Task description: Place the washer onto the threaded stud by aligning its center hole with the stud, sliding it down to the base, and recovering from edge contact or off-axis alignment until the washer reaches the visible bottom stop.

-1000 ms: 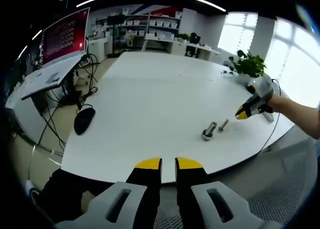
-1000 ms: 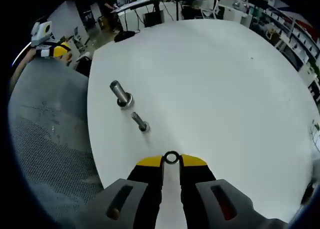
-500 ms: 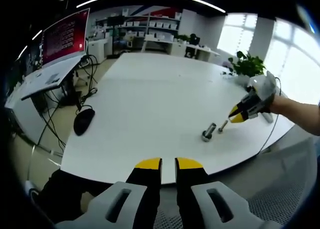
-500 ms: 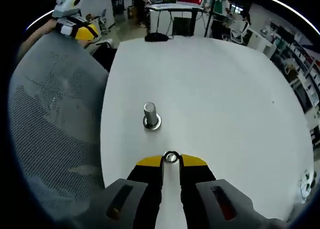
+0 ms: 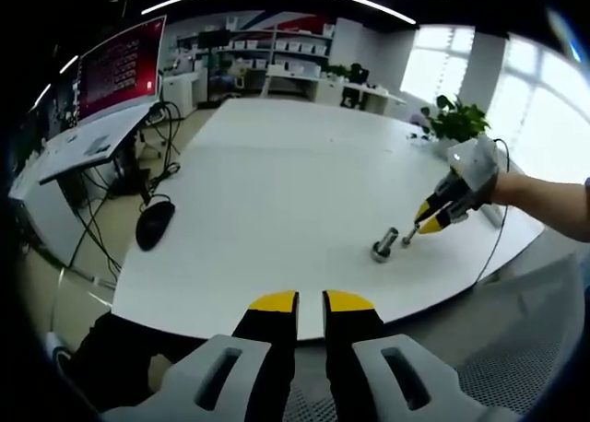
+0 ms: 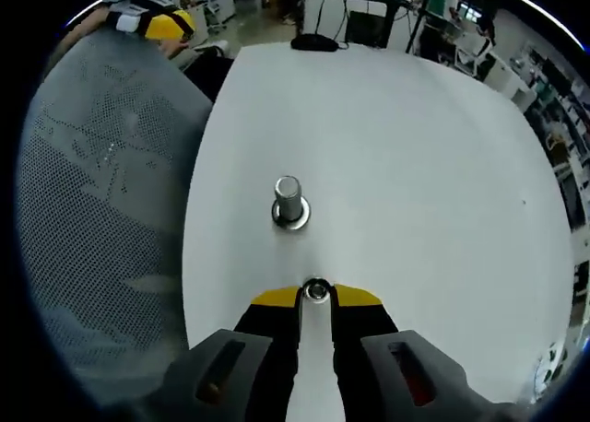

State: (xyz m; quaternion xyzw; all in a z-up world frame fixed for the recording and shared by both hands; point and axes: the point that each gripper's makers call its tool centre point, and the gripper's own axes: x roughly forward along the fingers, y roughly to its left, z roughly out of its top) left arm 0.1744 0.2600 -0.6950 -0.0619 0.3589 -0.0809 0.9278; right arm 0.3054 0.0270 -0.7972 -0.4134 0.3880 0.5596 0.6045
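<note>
Right gripper view: I see the washer [image 6: 316,290] pinched between the yellow tips of my right gripper [image 6: 316,296], directly over the small threaded stud, whose tip shows through the hole. Just beyond stands a larger bolt [image 6: 289,204] upright on the white table [image 6: 415,164]. A mesh chair back [image 6: 101,210] lies to the left. In the left gripper view, my left gripper [image 5: 311,301] hangs off the table's edge, its jaws nearly together on nothing, and a black mouse [image 5: 155,221] sits far left.
</note>
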